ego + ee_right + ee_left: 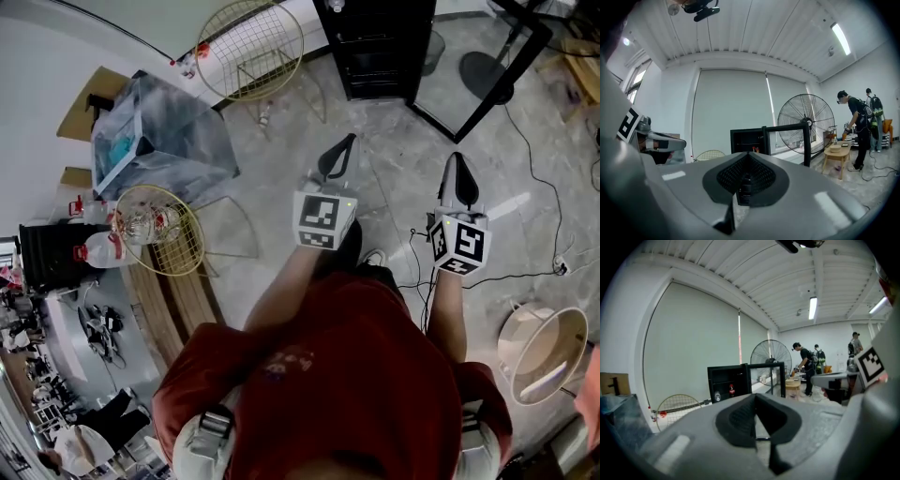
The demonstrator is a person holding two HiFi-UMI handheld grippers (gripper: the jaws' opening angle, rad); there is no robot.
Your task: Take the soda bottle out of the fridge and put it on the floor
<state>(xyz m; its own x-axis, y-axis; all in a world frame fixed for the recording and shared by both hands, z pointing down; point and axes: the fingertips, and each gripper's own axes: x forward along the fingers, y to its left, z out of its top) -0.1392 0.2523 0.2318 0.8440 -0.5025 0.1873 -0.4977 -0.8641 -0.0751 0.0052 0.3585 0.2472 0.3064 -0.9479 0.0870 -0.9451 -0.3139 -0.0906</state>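
The black fridge (pixel 375 47) stands ahead on the marble floor, its glass door (pixel 478 84) swung open to the right. Through the left gripper view a small red-labelled soda bottle (pixel 732 390) stands on a shelf inside the fridge (pixel 726 380); in the right gripper view it is only a tiny red spot (pixel 753 149). Both grippers are held out level toward the fridge, well short of it. My left gripper (pixel 351 141) (pixel 755 397) has its pads meeting at the tip, nothing between them. My right gripper (pixel 457 159) (pixel 748 154) is shut and empty too.
A gold wire chair (pixel 248 37) stands left of the fridge, another (pixel 164 230) holds bottles at the left. A big floor fan (pixel 806 119) stands right of the door. Cables (pixel 525 169) trail over the floor. A low wooden stool (pixel 836 152) and people (pixel 804 362) are farther right.
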